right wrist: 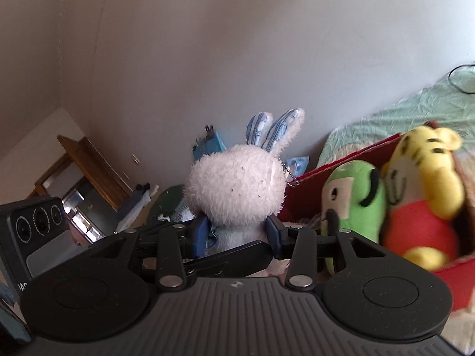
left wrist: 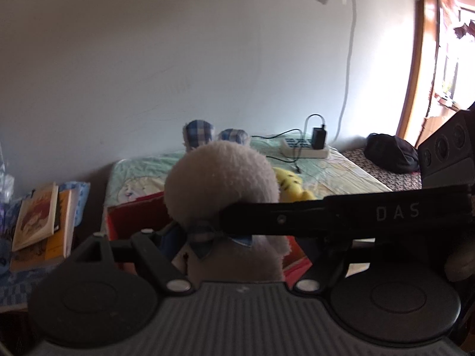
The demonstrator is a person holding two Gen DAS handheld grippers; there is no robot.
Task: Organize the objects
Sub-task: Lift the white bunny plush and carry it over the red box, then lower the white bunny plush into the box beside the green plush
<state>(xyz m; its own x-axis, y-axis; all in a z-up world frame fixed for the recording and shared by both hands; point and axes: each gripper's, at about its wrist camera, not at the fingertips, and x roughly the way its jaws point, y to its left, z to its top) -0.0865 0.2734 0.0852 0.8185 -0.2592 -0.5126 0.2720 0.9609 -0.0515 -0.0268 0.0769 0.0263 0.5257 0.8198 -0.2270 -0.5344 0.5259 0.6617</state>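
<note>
Rabbit plush (right wrist: 237, 184) sits upright between the fingers of the right gripper (right wrist: 239, 231), which are clenched on its neck just under the round white head; the blue pads (right wrist: 199, 231) press in from either side, and the checked ears (right wrist: 276, 130) point up and away from the camera, so the toy's long axis runs roughly vertical, across the closing line of the fingers. In the left wrist view the same rabbit plush (left wrist: 221, 178) fills the centre, with the right gripper's black finger (left wrist: 297, 218) crossing at its neck from the right. The left gripper (left wrist: 234, 249) frames the toy low down, but its fingertips are hidden behind the plush, so whether it is released or clenched cannot be told. The right gripper is judged to carry the load and to be the hand that places the toy. The red box (right wrist: 308, 198) lies just to the right of the held rabbit, resting on the green bedsheet (right wrist: 386, 106). It already contains the green plush (right wrist: 353, 201) and the yellow tiger plush (right wrist: 421, 190), standing side by side and touching. Free room inside appears to be on the near left side, beside the green plush, so the coming move is judged to be a short shift right and down
</note>
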